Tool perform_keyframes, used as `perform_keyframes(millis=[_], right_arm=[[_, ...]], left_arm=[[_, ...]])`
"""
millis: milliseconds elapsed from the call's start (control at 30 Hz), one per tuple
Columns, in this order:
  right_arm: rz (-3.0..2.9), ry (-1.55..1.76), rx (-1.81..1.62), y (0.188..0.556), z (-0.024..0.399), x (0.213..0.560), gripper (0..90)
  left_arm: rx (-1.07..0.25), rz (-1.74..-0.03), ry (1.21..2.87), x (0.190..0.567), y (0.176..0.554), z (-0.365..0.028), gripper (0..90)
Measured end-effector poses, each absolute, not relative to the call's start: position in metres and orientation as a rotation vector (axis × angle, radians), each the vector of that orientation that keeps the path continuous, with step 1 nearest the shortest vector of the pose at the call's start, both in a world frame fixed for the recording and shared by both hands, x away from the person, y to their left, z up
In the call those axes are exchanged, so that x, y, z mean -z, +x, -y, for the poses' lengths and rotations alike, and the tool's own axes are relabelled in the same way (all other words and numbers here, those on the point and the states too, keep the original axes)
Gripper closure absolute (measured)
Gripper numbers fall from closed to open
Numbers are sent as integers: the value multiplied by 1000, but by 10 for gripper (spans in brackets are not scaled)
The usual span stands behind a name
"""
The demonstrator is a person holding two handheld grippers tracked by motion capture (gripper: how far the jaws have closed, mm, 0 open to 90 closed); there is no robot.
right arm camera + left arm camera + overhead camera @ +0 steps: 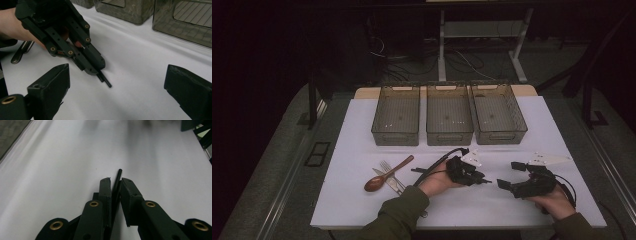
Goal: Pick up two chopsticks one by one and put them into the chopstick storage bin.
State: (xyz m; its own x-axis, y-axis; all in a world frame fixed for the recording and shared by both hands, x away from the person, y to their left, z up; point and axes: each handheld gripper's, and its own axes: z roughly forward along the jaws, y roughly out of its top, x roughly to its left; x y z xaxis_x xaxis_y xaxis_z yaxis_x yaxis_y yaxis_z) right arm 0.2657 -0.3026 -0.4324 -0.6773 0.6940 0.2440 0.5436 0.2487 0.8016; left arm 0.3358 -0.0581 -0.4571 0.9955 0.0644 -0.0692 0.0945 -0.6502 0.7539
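The left tool was clamped on a thin black rod, whose tip stuck out beyond the pads just above the white counter, near its middle. The right tool hung close by to the right, jaws wide apart and empty. A wooden spoon and fork lay at the near left.

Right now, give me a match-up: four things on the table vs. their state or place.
Things:
1. left hand-held gripper
2. right hand-held gripper
3. wooden spoon
4. three bins

States or places:
A. in a row at the far side of the table
B. jaws wide apart, nothing between them
C. lying at the left, across a fork
D. clamped on a thin black stick

Pairs: 1-D, 2-B, 3-C, 4-A
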Motion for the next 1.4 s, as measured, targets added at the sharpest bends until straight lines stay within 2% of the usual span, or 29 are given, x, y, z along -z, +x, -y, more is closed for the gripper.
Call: perform_keyframes(millis=[100, 133, 167, 233, 433, 533, 800, 967, 1133, 1400], right_arm=[[-2348, 1182, -1408, 265, 304, 432, 57], [-2347, 1182, -1410, 265, 304, 432, 57], [-2347, 1179, -1411, 265, 304, 432, 57], [-2347, 1181, -1413, 265, 305, 432, 57], [-2334, 1184, -1413, 263, 309, 434, 57], [-2324, 1187, -1412, 263, 312, 434, 57], [-2336, 1171, -1394, 264, 310, 437, 57], [-2337, 1176, -1392, 264, 310, 437, 57], [-2335, 1170, -1393, 264, 310, 437, 57], [-2334, 1172, -1393, 264, 310, 437, 57]], left_arm=[[52, -129, 2268, 458, 337, 59, 776], [53, -137, 2266, 458, 337, 58, 713], [45, -133, 2274, 457, 338, 58, 713], [43, -154, 2270, 456, 339, 55, 659], [31, -236, 2240, 443, 341, 32, 640], [-14, -280, 2238, 436, 342, 11, 665], [-134, -493, 2271, 433, 349, -61, 823], [-190, -623, 2327, 439, 354, -87, 880], [-168, -670, 2338, 443, 352, -96, 884], [-134, -653, 2361, 441, 340, -103, 885]])
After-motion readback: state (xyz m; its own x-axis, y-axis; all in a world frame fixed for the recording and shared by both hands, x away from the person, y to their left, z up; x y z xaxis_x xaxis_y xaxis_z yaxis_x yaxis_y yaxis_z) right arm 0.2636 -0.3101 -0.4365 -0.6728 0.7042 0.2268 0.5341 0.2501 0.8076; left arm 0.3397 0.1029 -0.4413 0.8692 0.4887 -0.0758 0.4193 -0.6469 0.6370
